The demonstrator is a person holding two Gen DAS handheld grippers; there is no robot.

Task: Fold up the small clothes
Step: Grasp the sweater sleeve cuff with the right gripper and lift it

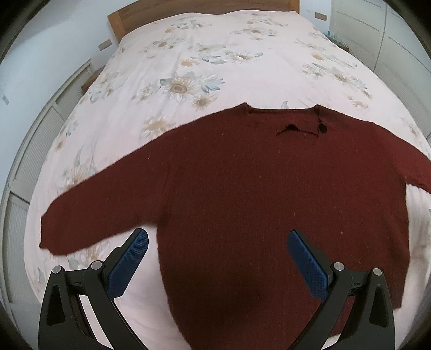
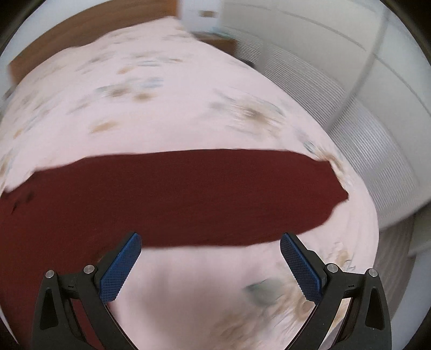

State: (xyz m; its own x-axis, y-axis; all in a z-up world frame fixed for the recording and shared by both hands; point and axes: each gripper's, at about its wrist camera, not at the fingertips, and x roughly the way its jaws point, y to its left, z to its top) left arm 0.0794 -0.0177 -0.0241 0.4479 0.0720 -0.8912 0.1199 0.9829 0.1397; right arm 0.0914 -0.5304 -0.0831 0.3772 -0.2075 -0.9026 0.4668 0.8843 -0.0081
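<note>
A dark red knit sweater lies flat on the bed, neckline towards the headboard, both sleeves spread out. Its left sleeve reaches to the bed's left side. My left gripper hovers open over the sweater's lower left body, with nothing between its blue pads. In the blurred right wrist view the right sleeve stretches across the frame, cuff at the right. My right gripper is open just near the sleeve's lower edge, holding nothing.
The bed has a pale pink floral cover and a wooden headboard. White louvred wardrobe doors stand close along the right side, and more white panels run along the left.
</note>
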